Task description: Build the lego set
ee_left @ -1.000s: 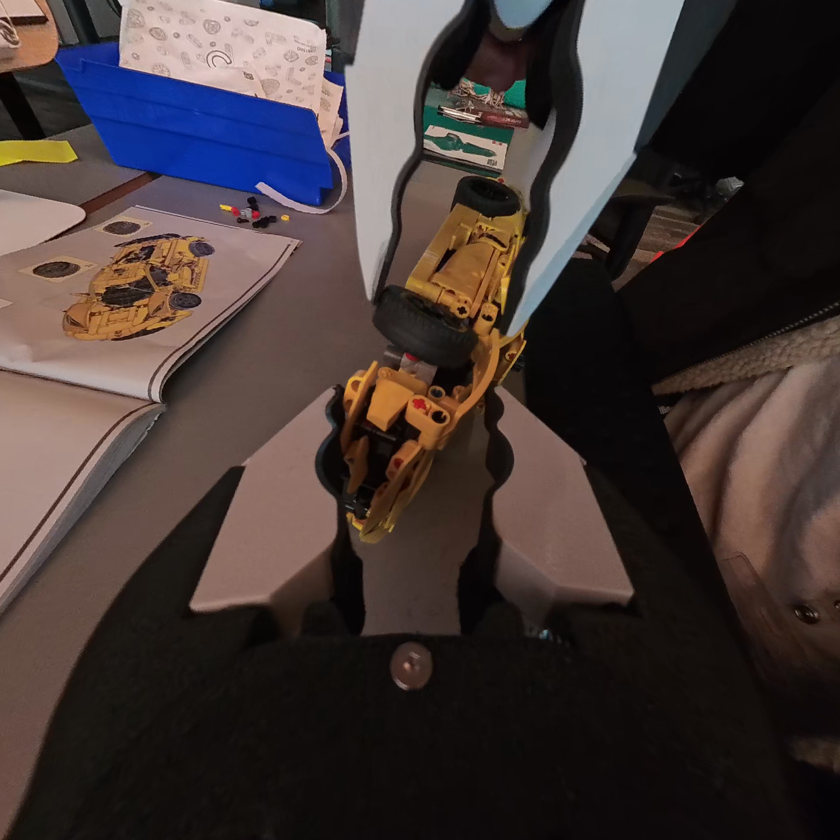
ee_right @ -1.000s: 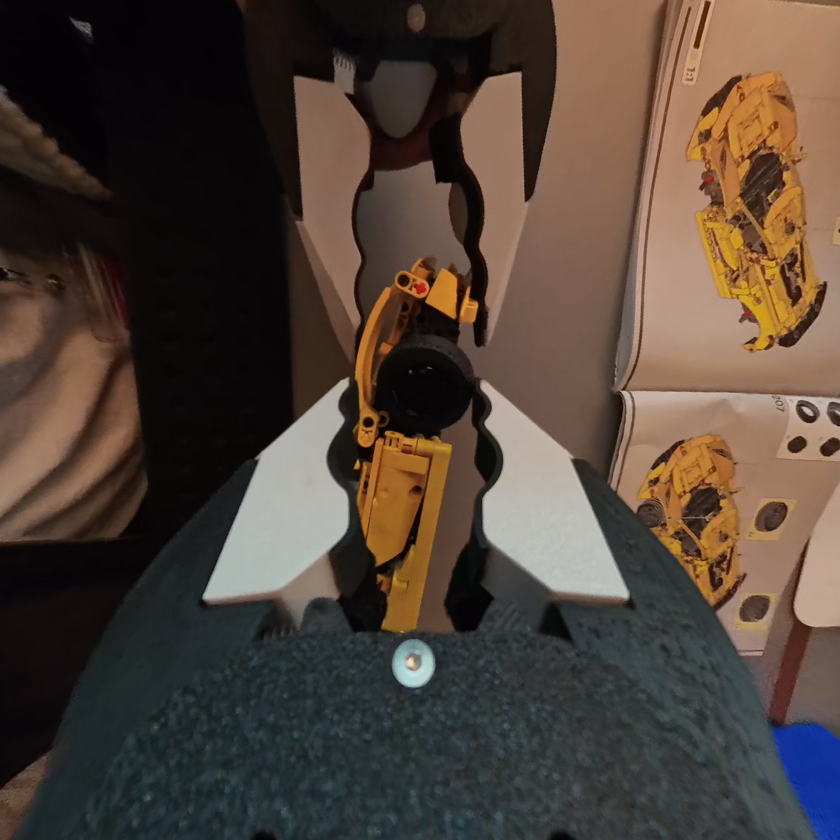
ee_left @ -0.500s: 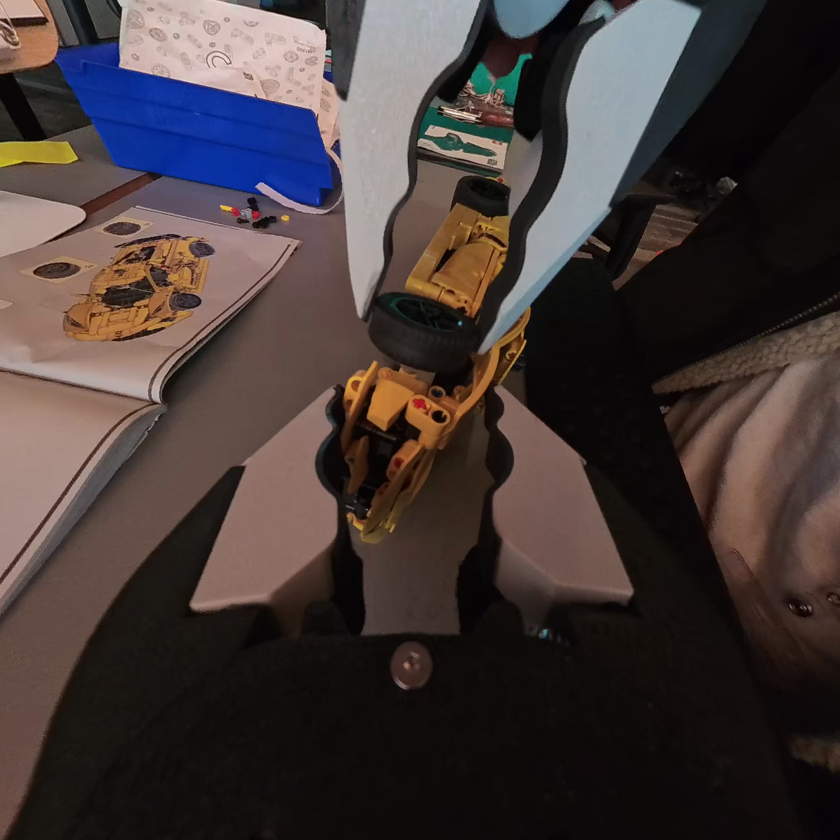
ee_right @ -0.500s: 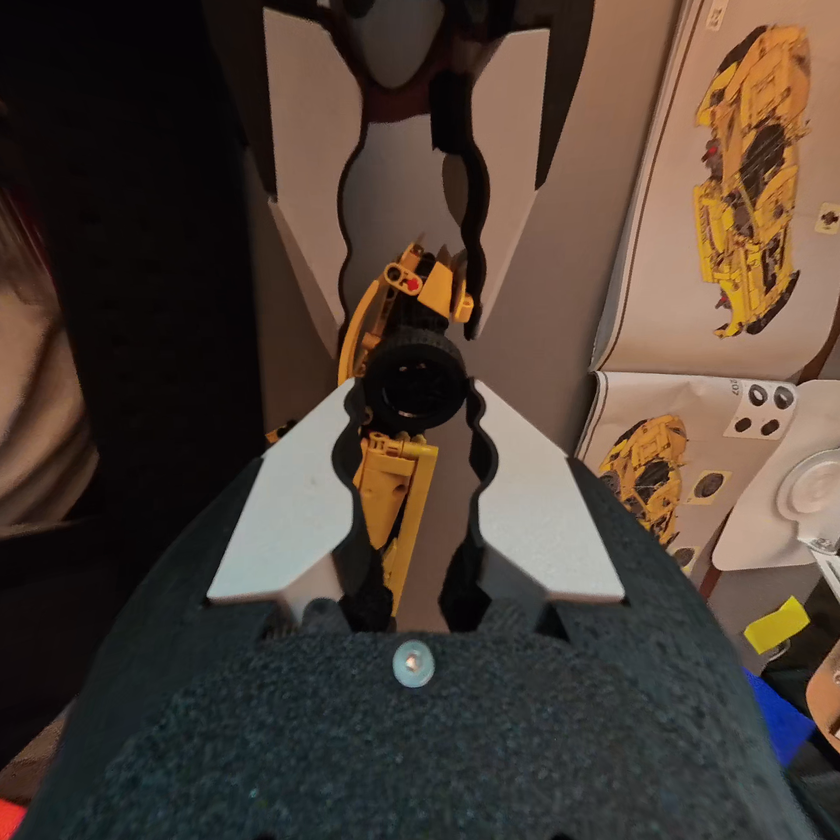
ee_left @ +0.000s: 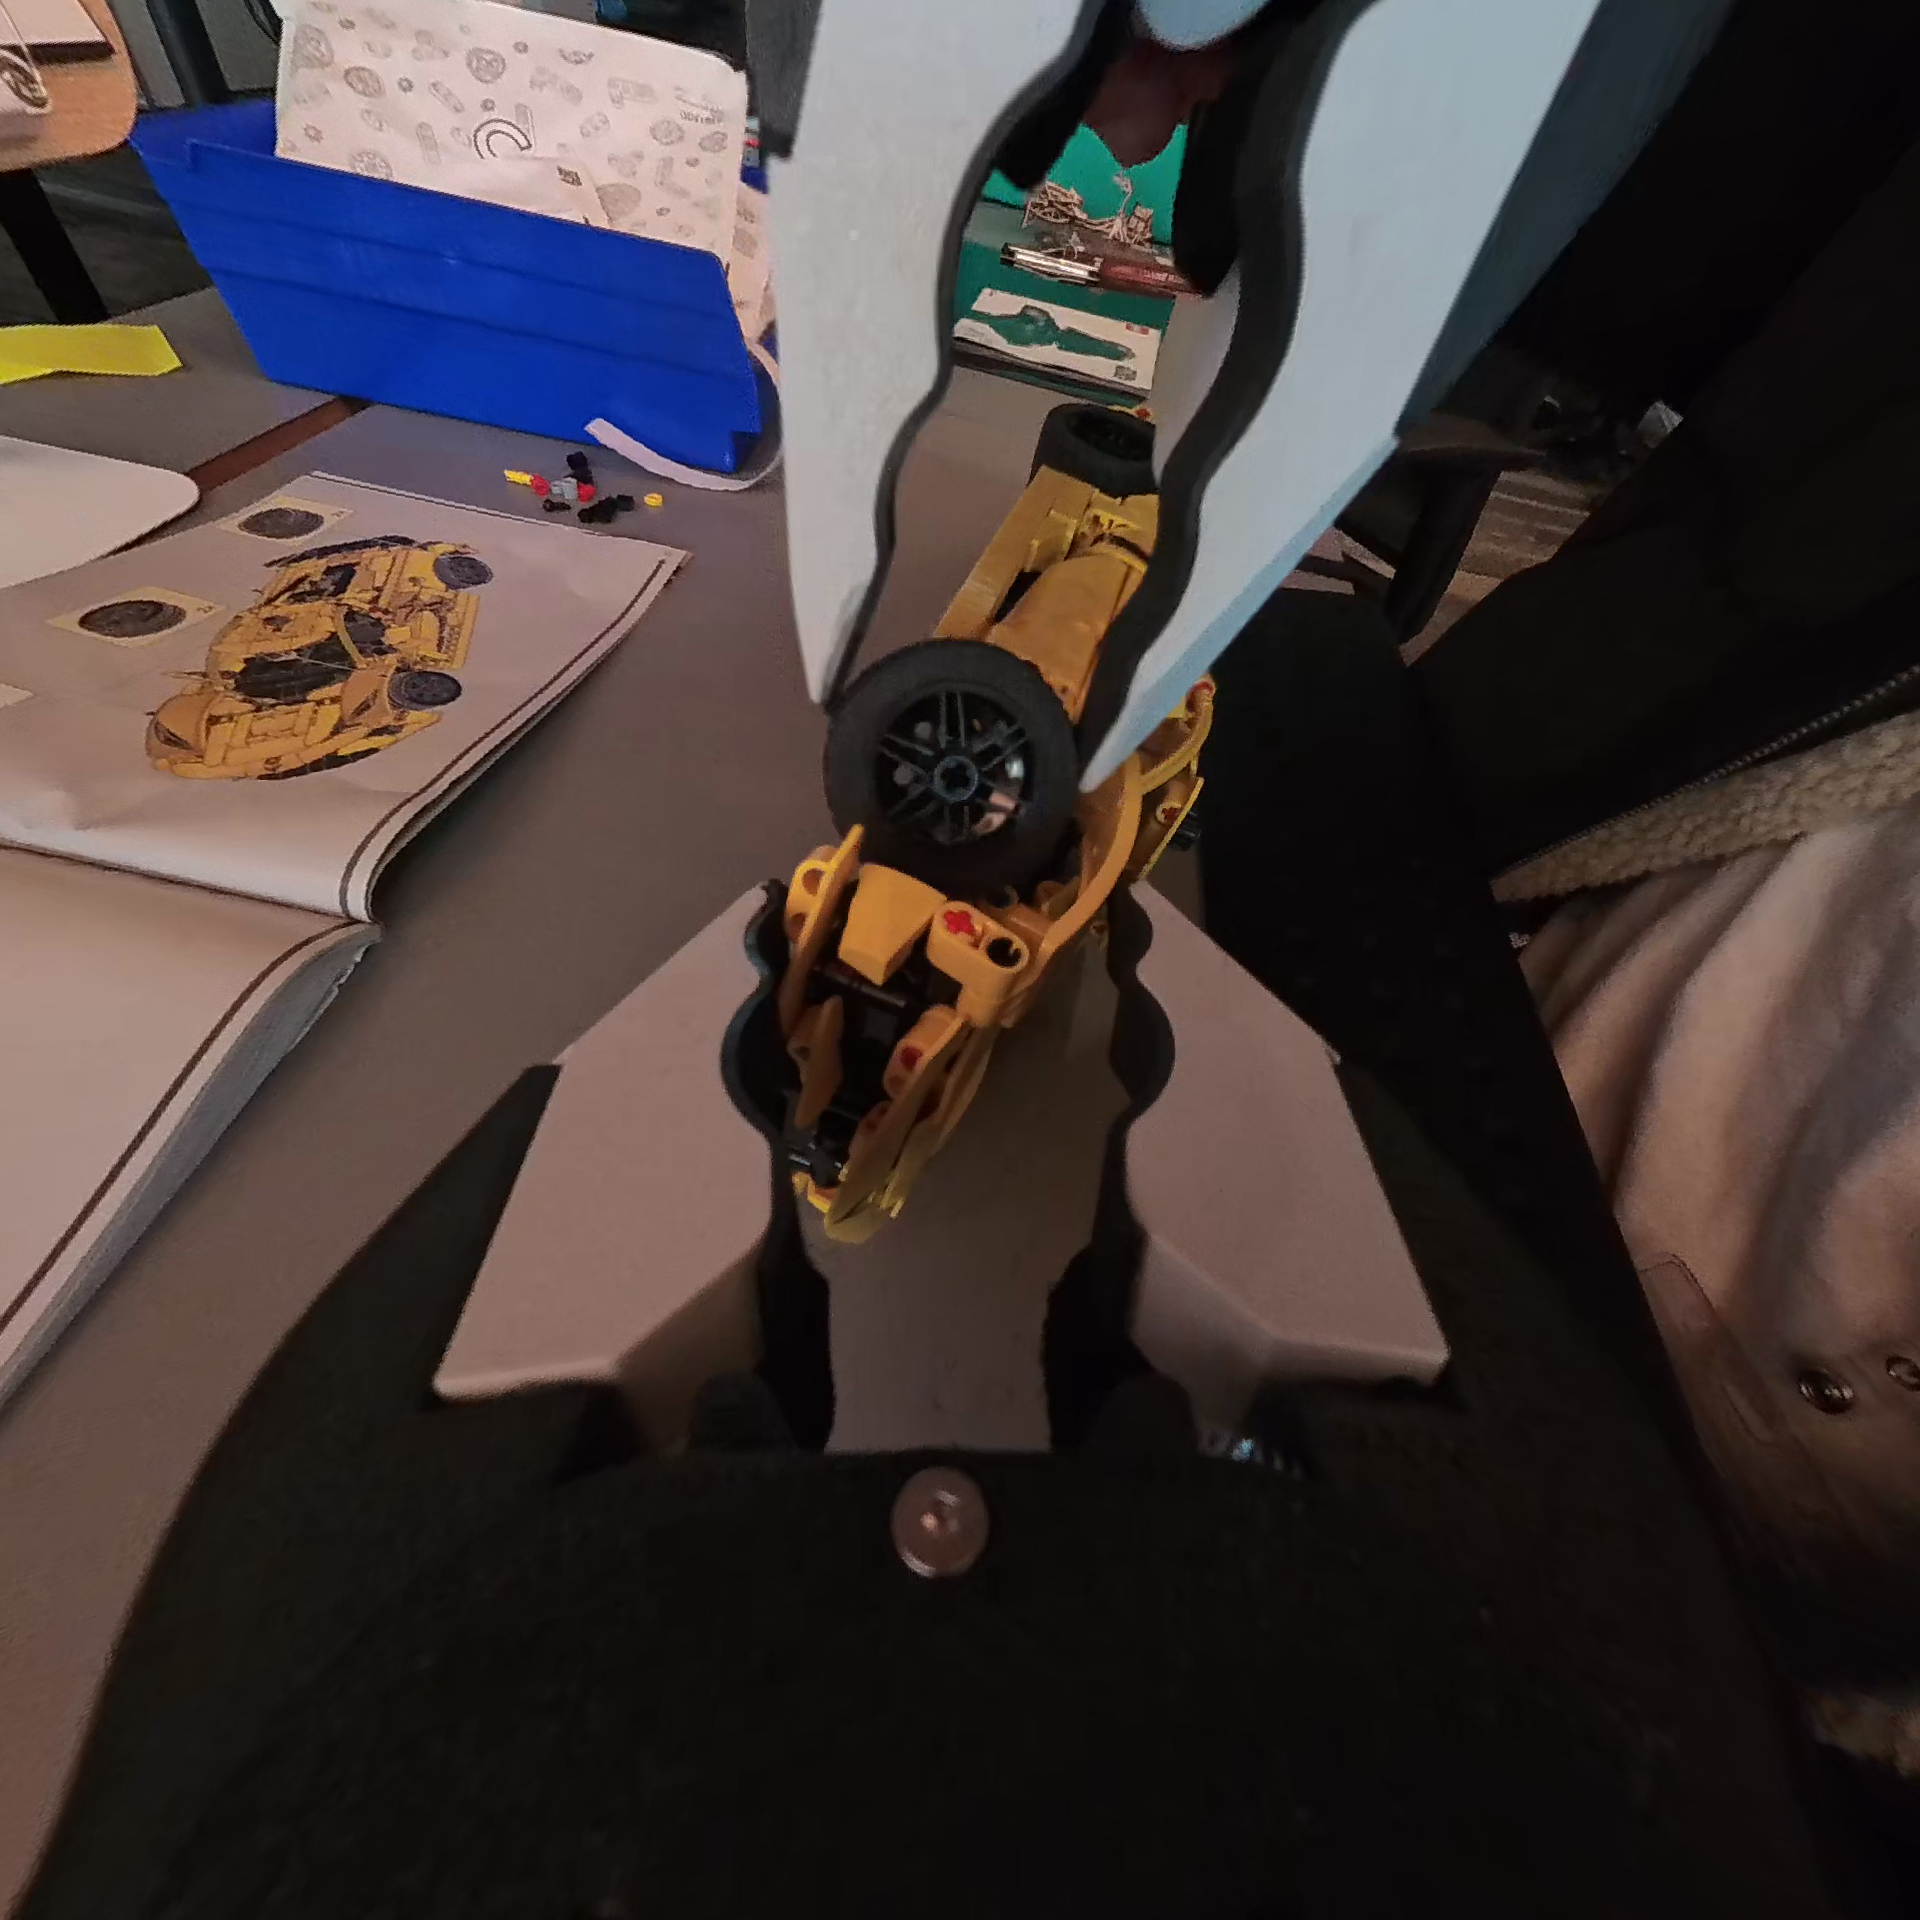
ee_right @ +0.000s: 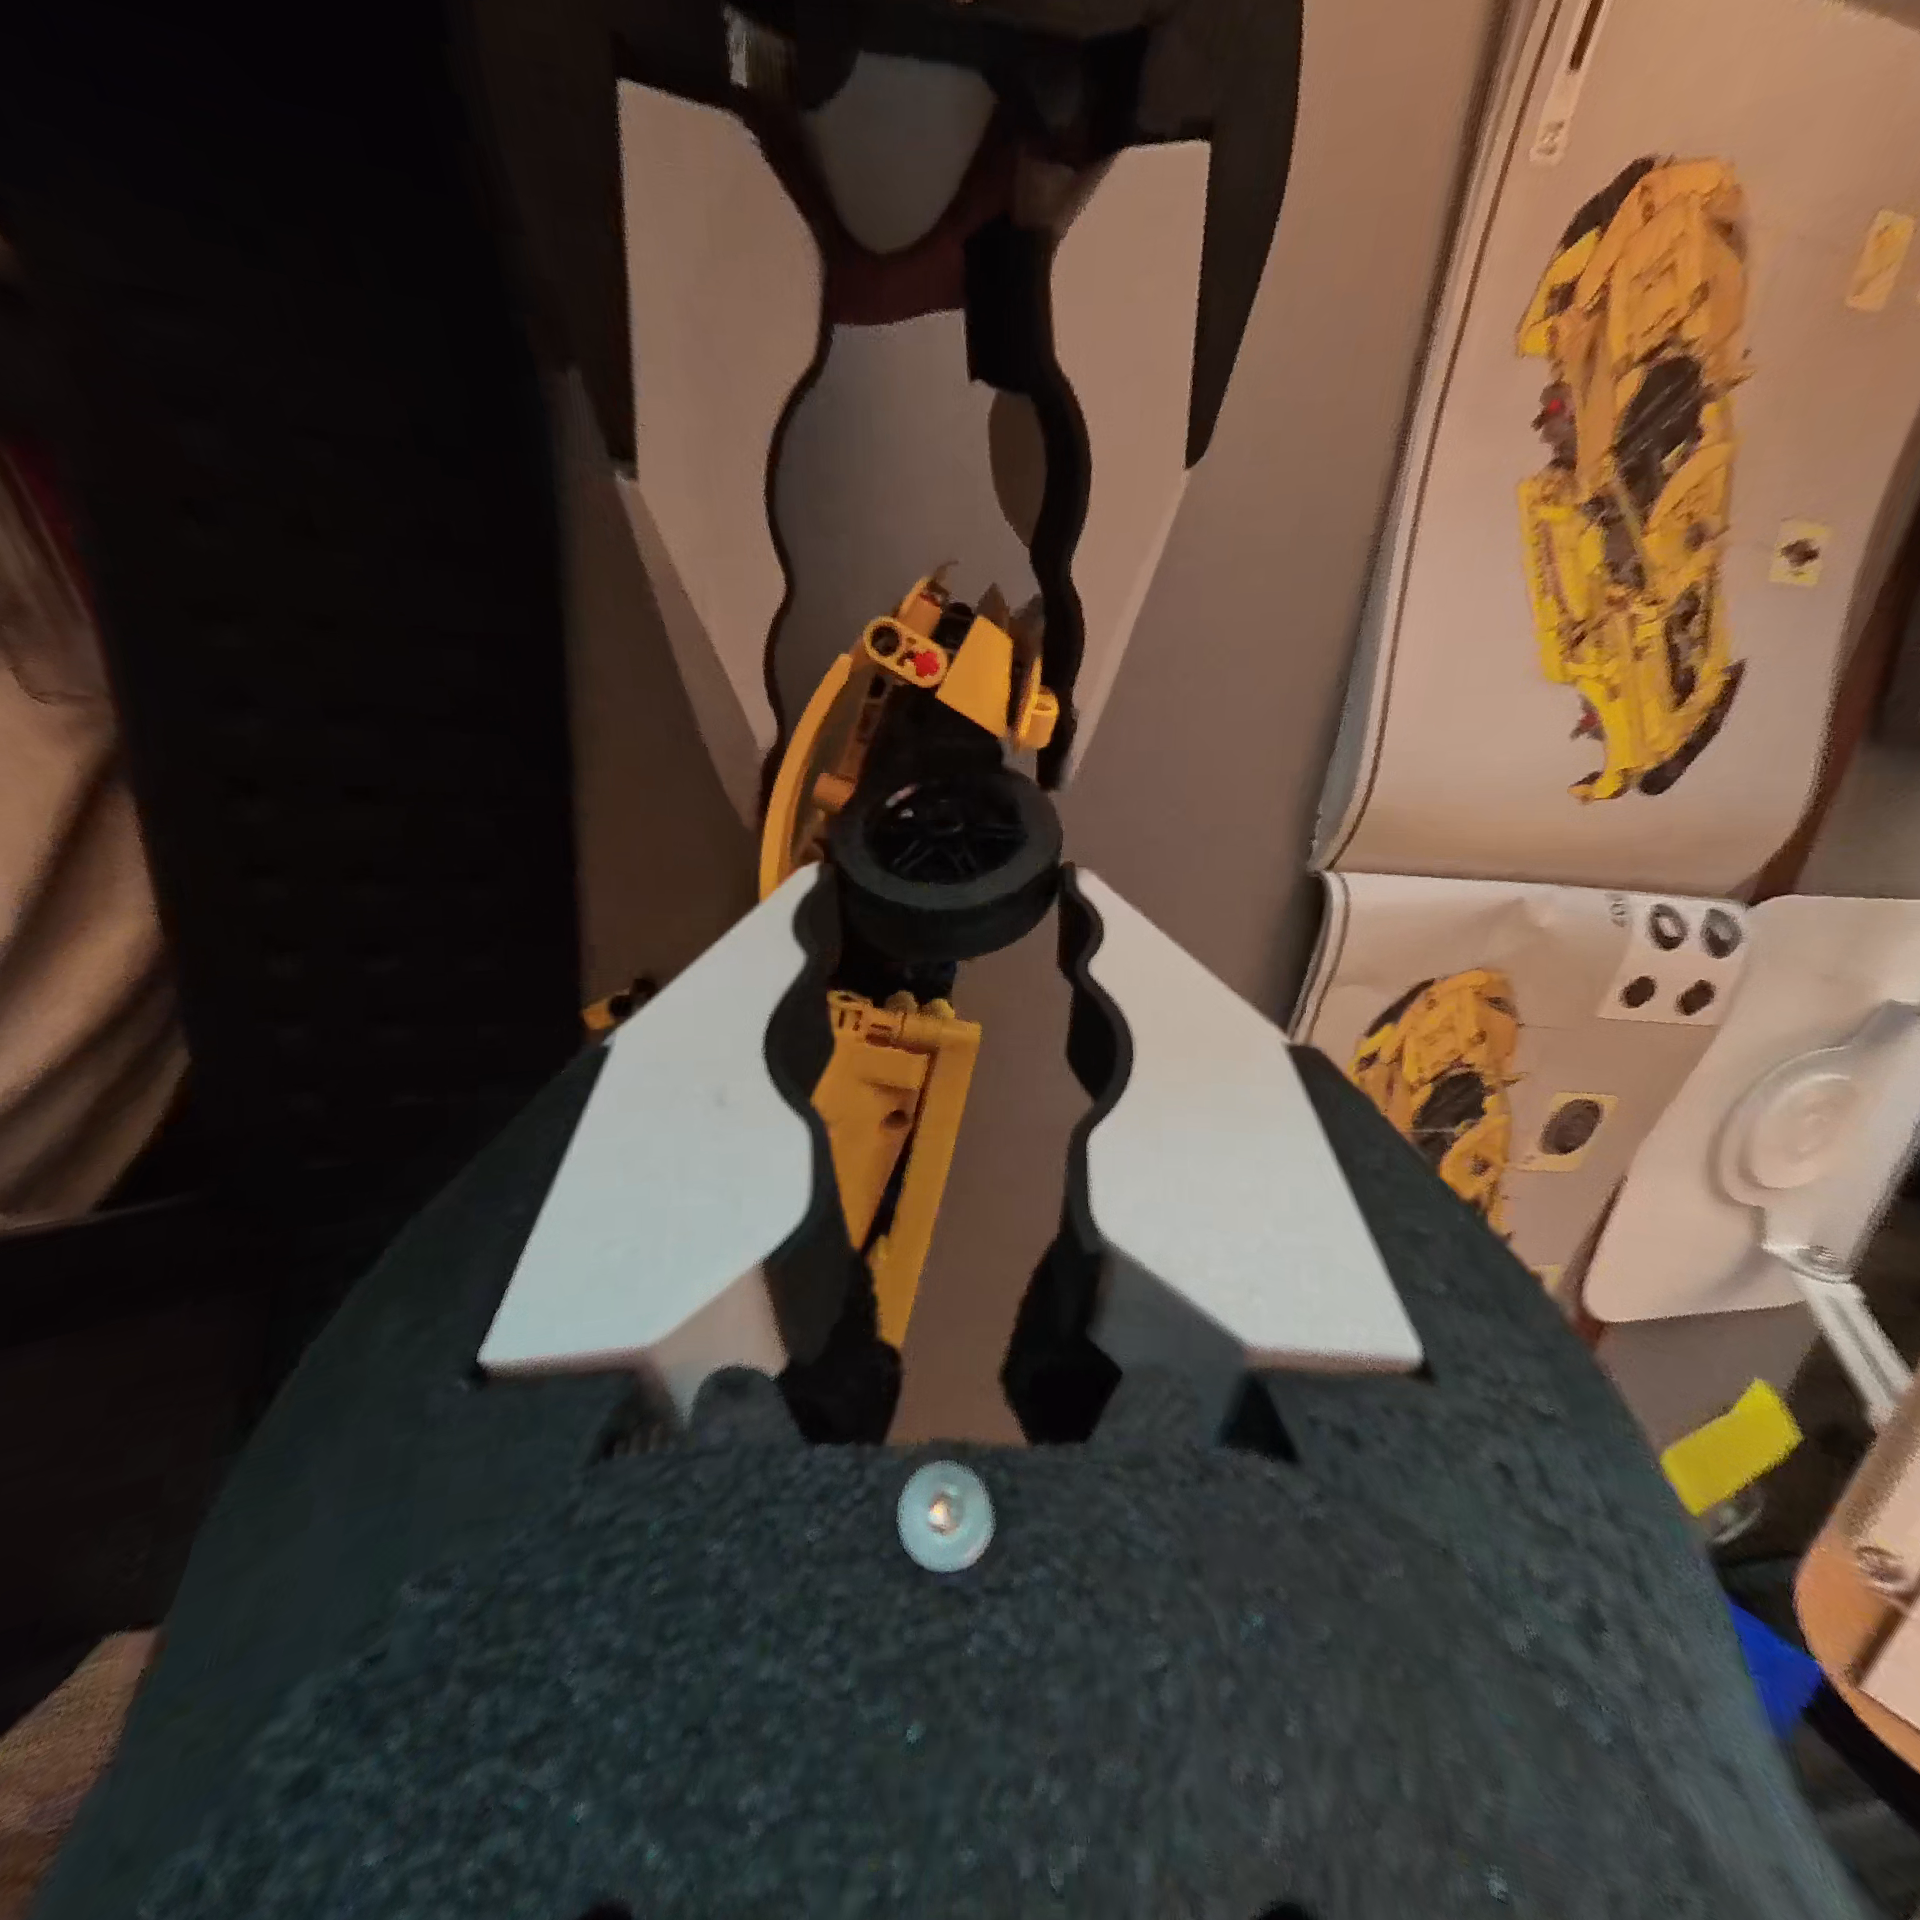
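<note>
A yellow lego car (ee_left: pixel 1049 603) is held off the grey table, end-on to the left wrist view. My left gripper (ee_left: pixel 945 914) is shut on its near end. My right gripper (ee_left: pixel 956 738) comes in from above and is shut on a black wheel (ee_left: pixel 951 769) at the car's side, with the spoked rim facing the left camera. A second wheel (ee_left: pixel 1101 447) sits at the far end. In the right wrist view my right gripper (ee_right: pixel 945 883) pinches the wheel (ee_right: pixel 945 873) at its fingertips, and the left gripper (ee_right: pixel 909 790) holds the car (ee_right: pixel 904 1101) beyond.
An open instruction booklet (ee_left: pixel 312 665) lies on the left of the table and shows in the right wrist view (ee_right: pixel 1642 468). Small loose pieces (ee_left: pixel 582 494) lie beyond it. A blue bin (ee_left: pixel 468 291) and a green box (ee_left: pixel 1070 301) stand behind. A person's jacket (ee_left: pixel 1714 1039) is close on the right.
The wheel in my right gripper has tipped from tread-on to rim-on toward the left camera. The right gripper has tilted with it. The left gripper and car have stayed put.
</note>
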Action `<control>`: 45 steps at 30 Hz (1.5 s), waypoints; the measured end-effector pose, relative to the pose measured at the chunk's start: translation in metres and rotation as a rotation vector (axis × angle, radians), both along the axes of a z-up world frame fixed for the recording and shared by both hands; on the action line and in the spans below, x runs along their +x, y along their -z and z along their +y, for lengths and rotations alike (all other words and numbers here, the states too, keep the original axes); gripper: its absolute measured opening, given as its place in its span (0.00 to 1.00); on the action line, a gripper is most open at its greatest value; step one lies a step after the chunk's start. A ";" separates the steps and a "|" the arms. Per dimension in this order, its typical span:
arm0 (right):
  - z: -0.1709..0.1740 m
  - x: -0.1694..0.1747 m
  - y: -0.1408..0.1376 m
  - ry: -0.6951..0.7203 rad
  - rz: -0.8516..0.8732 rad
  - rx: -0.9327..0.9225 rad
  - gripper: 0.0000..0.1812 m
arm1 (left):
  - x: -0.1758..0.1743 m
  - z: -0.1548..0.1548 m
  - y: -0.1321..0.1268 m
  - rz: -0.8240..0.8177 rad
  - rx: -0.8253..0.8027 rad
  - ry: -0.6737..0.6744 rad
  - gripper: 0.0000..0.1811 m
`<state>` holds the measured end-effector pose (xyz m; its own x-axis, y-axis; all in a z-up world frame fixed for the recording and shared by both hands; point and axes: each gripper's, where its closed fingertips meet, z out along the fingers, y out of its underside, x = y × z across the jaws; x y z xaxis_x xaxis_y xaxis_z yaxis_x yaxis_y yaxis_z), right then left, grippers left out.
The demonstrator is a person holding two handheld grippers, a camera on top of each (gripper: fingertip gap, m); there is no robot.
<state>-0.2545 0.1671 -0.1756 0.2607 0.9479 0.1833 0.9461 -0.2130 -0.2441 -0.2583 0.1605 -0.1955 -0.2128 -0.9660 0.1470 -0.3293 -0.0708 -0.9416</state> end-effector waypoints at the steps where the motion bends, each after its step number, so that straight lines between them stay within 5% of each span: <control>1: 0.000 0.000 0.000 -0.011 0.001 0.016 0.23 | 0.000 0.000 0.000 0.000 -0.001 0.000 0.35; 7: -0.001 0.001 -0.011 0.050 0.075 -0.023 0.25 | 0.000 0.000 0.000 0.001 -0.001 0.000 0.35; 14: -0.004 -0.012 -0.002 -0.076 0.035 -0.014 0.34 | 0.001 0.000 0.000 0.001 -0.001 0.000 0.35; 18: -0.007 -0.009 0.001 -0.102 0.025 -0.026 0.28 | 0.001 0.000 0.000 0.002 -0.003 -0.001 0.35; 21: 0.002 -0.001 -0.010 -0.126 0.017 0.108 0.09 | 0.000 -0.001 0.000 0.001 0.001 0.003 0.34; 23: 0.003 0.001 -0.016 -0.138 0.051 0.152 0.05 | 0.001 0.000 0.000 0.003 -0.002 0.002 0.34; 32: 0.006 -0.002 -0.008 -0.036 0.213 0.007 0.10 | 0.001 -0.001 -0.001 0.002 -0.004 0.002 0.34; 45: -0.001 0.000 -0.006 -0.032 0.235 -0.057 0.17 | 0.000 -0.002 -0.001 0.001 -0.005 0.002 0.34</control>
<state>-0.2545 0.1657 -0.1698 0.2596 0.9634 0.0676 0.8712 -0.2034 -0.4468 -0.2581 0.1589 -0.1946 -0.2150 -0.9646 0.1524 -0.3301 -0.0751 -0.9410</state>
